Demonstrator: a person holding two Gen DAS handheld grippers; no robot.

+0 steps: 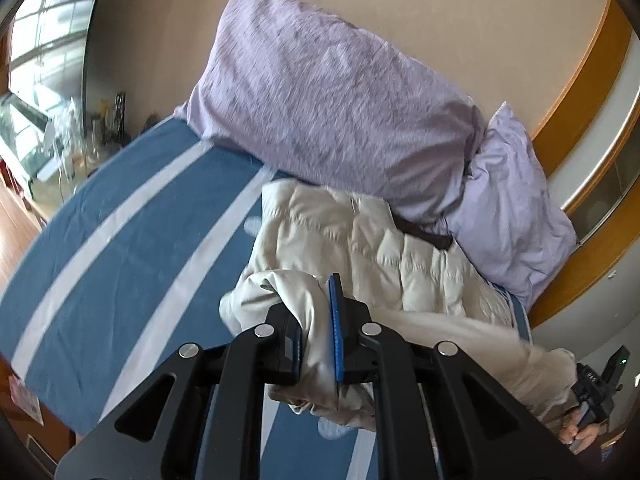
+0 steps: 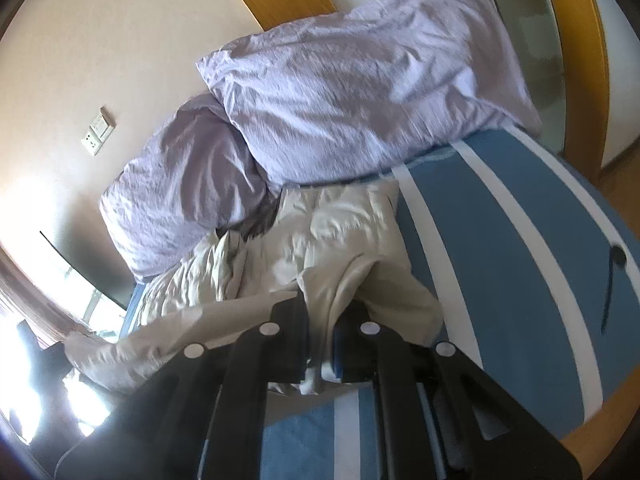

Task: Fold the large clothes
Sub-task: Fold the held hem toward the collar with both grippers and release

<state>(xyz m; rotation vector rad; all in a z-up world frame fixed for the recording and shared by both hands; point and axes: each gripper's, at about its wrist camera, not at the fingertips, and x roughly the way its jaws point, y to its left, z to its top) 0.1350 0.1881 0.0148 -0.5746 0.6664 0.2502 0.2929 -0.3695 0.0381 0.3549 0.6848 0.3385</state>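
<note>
Left gripper (image 1: 320, 336) & right gripper (image 2: 322, 340) each clenched on near edge of cream quilted jacket (image 1: 360, 240); rest lies crumpled on far side, w/ puffy stitching.

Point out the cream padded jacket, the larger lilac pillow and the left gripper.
cream padded jacket (image 1: 360, 240): left wrist view, on its quilted body lying on the bed.
larger lilac pillow (image 1: 320, 92): left wrist view, middle of its face.
left gripper (image 1: 318, 344): left wrist view, between fingertips clamped on jacket fabric.
</note>
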